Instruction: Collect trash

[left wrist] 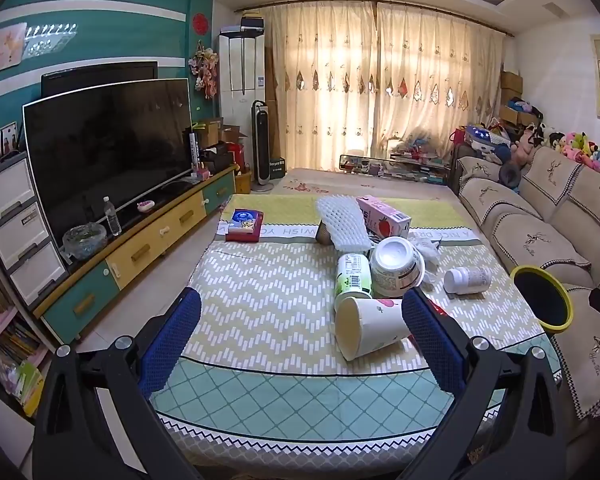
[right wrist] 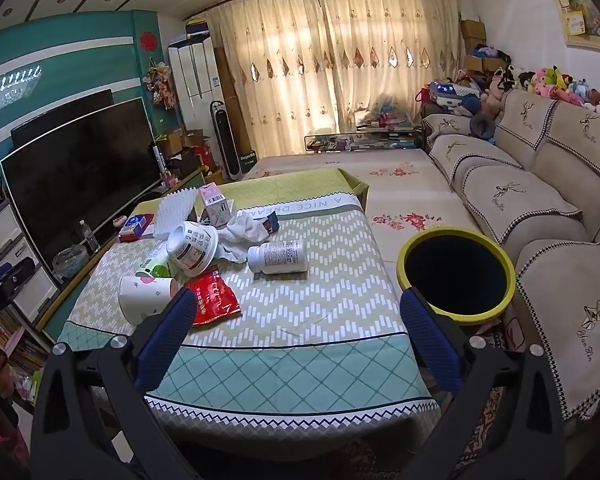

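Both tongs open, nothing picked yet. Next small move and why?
Probably ease the left tongs forward onto the tipped paper cup: it lies nearest, just past the right pad, both tongs are empty, and the yellow-rimmed bin stands open beside the table.

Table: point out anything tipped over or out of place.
Several containers lie on their sides on the table: a paper cup, a white pill bottle and a white tub. A red wrapper lies crumpled beside the cup. Nothing looks spilled. The bin stands upright beside the table.
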A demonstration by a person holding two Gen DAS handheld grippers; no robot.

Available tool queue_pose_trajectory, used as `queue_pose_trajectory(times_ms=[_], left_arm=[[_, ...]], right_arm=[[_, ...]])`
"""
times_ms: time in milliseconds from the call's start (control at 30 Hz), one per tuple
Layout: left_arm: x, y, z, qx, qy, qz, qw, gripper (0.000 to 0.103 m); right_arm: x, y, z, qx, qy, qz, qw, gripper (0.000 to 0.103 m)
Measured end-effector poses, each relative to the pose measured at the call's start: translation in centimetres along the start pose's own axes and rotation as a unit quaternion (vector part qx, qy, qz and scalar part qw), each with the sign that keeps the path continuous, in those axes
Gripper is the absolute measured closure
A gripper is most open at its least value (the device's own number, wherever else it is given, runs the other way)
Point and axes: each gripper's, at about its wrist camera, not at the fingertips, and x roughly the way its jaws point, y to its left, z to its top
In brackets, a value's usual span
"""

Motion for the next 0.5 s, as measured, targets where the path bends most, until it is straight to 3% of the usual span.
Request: queue_pose_trajectory(times_ms=[500], left_arm=[[0.79,0.19,0.02,-0.005,0.009,-0.012,0.9999,0.004]], right_arm=[[-0.01,-0.02,0.19,-0.002,0.002,0.000,1.000,0.006]])
